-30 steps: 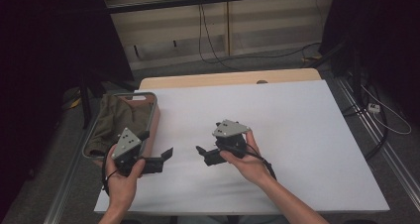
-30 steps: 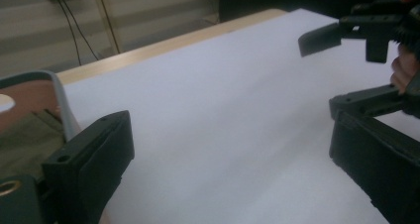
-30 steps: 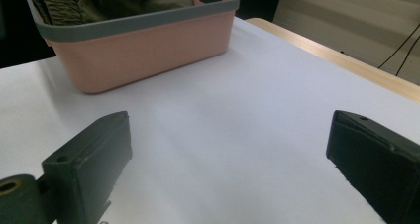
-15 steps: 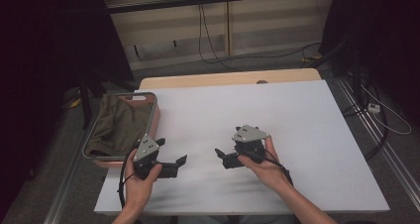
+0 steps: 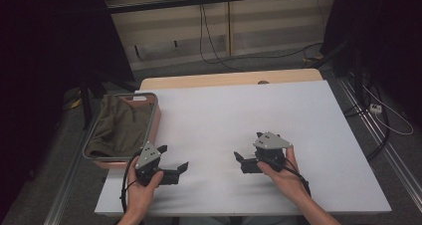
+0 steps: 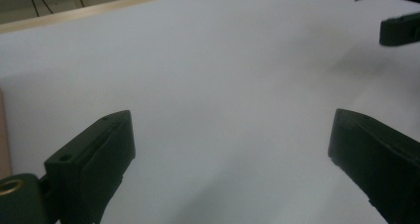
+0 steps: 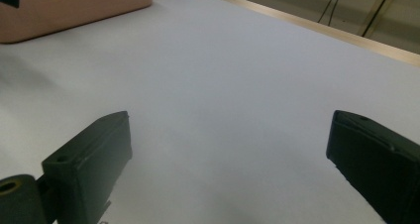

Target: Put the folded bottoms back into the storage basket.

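A bin (image 5: 155,116) sits at the table's (image 5: 278,110) left edge with a cloth (image 5: 122,125) in it; both grippers, left gripper (image 5: 174,160) and right gripper (image 5: 247,153), rest near the front.

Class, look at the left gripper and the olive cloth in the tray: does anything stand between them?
Nothing visible does. The left gripper is open over the bare white table, pointing toward the right gripper. The olive cloth lies in the tray just beyond the hand, with only the tray's rim between.

white table (image 5: 298,115) — bare top | cables (image 5: 219,46) on floor behind
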`<state>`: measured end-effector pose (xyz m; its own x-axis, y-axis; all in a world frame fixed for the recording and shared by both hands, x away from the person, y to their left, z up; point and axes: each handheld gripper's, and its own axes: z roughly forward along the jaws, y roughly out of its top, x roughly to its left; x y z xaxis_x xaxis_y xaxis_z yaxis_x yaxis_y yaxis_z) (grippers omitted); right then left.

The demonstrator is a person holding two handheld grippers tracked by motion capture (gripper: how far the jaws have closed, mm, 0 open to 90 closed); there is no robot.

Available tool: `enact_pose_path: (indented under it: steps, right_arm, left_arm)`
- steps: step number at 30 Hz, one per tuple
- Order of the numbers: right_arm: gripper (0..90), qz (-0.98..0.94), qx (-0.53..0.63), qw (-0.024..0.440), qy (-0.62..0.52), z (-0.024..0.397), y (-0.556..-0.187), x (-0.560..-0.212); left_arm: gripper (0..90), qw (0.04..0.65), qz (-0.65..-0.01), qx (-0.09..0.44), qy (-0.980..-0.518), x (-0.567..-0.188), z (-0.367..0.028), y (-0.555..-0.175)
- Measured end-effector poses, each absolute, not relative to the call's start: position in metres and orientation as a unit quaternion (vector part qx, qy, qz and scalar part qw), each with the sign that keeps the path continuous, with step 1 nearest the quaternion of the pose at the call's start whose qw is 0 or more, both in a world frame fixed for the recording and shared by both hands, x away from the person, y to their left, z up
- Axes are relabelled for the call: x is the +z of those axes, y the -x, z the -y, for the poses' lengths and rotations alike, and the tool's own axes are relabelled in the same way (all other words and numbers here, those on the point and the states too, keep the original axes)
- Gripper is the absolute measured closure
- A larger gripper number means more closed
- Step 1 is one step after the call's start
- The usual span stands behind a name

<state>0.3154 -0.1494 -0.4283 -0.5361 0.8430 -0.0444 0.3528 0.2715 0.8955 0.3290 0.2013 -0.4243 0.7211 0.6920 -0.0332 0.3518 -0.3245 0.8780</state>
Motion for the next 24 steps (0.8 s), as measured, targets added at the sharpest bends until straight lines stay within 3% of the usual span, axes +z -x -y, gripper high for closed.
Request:
enact_pose_path:
  steps: [24]
  right_arm:
    - [3.5, -0.702, 0.441, 0.321, -0.458, 0.221, -0.272, -0.428]
  left_arm:
    - [4.1, 0.488, -0.352, 0.193, -0.775, -0.425, -0.207, -0.323]
